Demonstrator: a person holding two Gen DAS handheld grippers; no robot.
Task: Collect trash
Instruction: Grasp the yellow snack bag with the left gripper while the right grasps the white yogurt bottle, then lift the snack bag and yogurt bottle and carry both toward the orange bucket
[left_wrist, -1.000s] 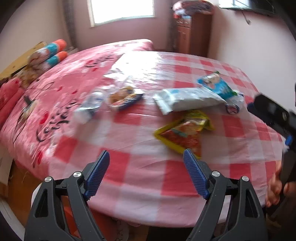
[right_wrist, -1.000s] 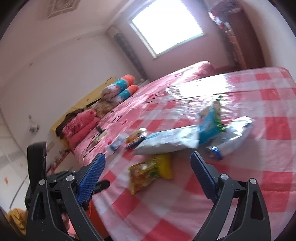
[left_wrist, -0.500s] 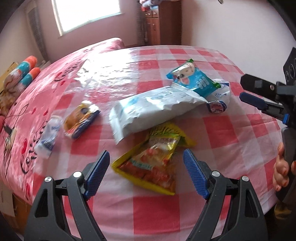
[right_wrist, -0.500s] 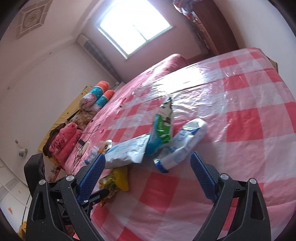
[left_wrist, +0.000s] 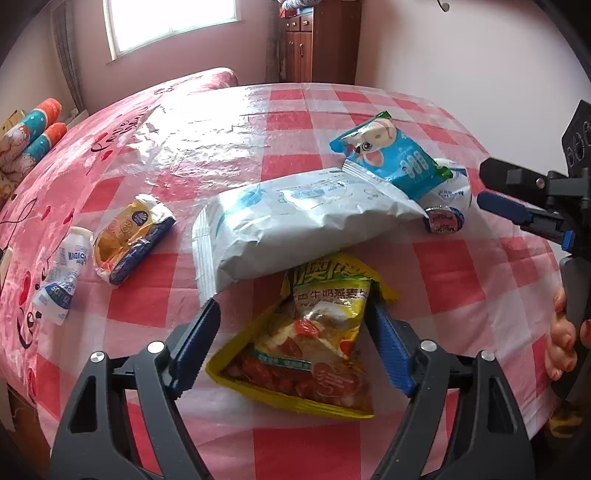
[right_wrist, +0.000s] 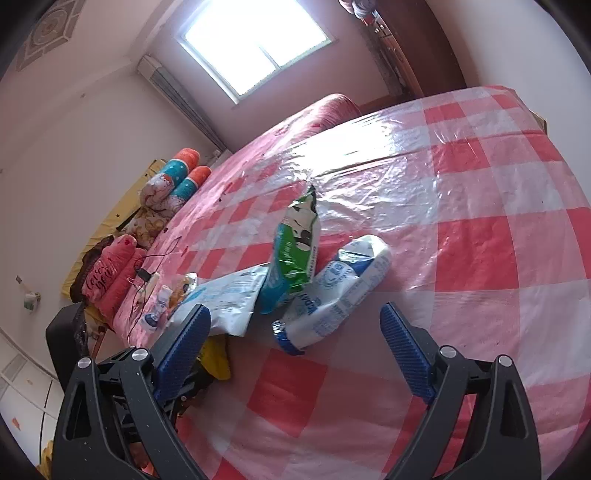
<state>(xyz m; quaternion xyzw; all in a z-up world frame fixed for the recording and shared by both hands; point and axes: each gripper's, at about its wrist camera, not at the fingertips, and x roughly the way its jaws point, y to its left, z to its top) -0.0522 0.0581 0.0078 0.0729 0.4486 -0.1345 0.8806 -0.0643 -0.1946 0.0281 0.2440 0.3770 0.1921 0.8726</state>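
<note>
Straddling the yellow bag (left_wrist: 310, 343), the left tool (left_wrist: 291, 341) stands with jaws apart, one pad on each side of the bag's middle; the jaws have just been closing, and the right pad (left_wrist: 388, 350) lies at the bag's edge while the left pad (left_wrist: 195, 339) is clear of it, so no grip yet. The bag lies flat on the checked surface (left_wrist: 461, 288), directly ahead of and below this tool, long axis running away from it and tilted slightly right. Its far end tucks under the white pack (left_wrist: 295, 229). The bag is crinkled glossy film, yellow-bordered, with food printed on it. The left tool is nearer; the right tool (right_wrist: 295, 350) is open and empty, facing the white pouch (right_wrist: 332, 295) and green bag (right_wrist: 295, 251) just beyond its tips.
</note>
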